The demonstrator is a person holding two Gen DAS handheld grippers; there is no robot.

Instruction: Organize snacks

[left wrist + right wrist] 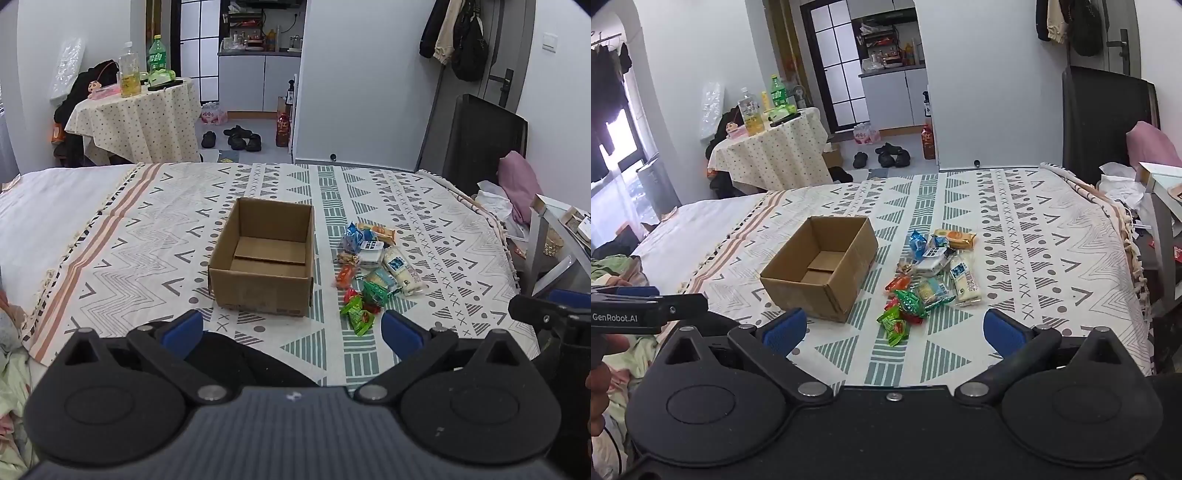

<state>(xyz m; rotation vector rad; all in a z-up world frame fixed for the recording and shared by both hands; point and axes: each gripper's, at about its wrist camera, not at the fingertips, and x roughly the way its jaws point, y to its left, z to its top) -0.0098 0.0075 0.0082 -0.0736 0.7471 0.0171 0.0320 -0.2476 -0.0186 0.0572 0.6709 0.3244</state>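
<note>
An open brown cardboard box (263, 275) (820, 267) stands empty on the patterned bed cover (424, 236) (1034, 258). To its right lies a pile of wrapped snacks (373, 271) (929, 278): green and red candies nearest me, a white pack and blue and orange packets farther back. My left gripper (293, 330) hovers open at the near edge, in front of the box, nothing between its blue pads. My right gripper (894, 332) also hangs open, just short of the green candies (895, 325). The right gripper's tip shows at the left wrist view's right edge (535, 314).
A small round table with bottles (136, 110) (772, 147) stands beyond the bed on the left. Shoes lie on the floor (240, 138) by a kitchen doorway. A dark chair (484, 140) and a pink pillow (517, 181) are at the right; crumpled bedding (617, 269) at the left.
</note>
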